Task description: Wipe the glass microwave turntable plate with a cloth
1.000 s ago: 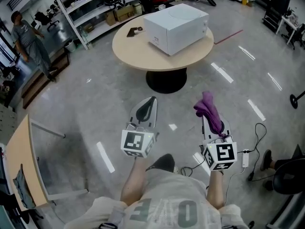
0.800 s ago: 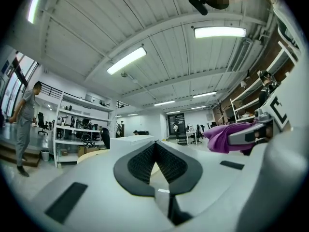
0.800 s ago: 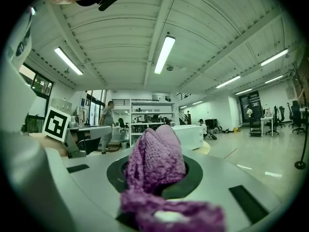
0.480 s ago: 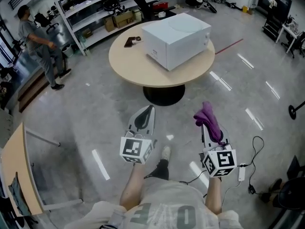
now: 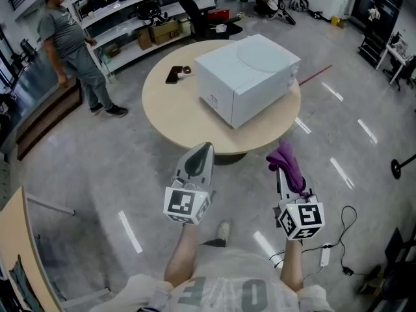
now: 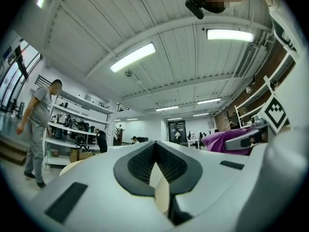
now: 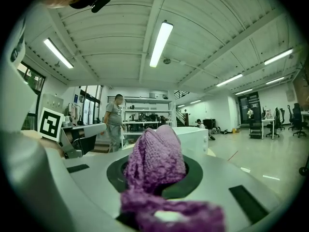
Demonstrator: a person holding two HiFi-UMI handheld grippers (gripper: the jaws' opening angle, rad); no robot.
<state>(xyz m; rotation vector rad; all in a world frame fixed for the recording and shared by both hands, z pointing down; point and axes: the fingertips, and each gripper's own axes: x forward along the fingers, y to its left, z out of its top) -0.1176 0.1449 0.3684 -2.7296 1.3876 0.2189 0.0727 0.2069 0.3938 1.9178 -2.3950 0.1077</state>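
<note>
A white microwave stands on the round beige table ahead of me, its door shut; the glass turntable plate is not visible. My right gripper is shut on a purple cloth, which bunches up between the jaws in the right gripper view. My left gripper is shut with nothing in it, its jaws pressed together in the left gripper view. Both grippers hover over the floor just short of the table's near edge.
A dark phone-like object lies on the table's far left. A person stands by shelving at the back left. A cable and power strip lie on the floor to my right. A wooden desk edge sits at left.
The table and microwave have drawn closer and lower in the head view. Both grippers keep their pose. The person at the back left has walked toward the shelving.
</note>
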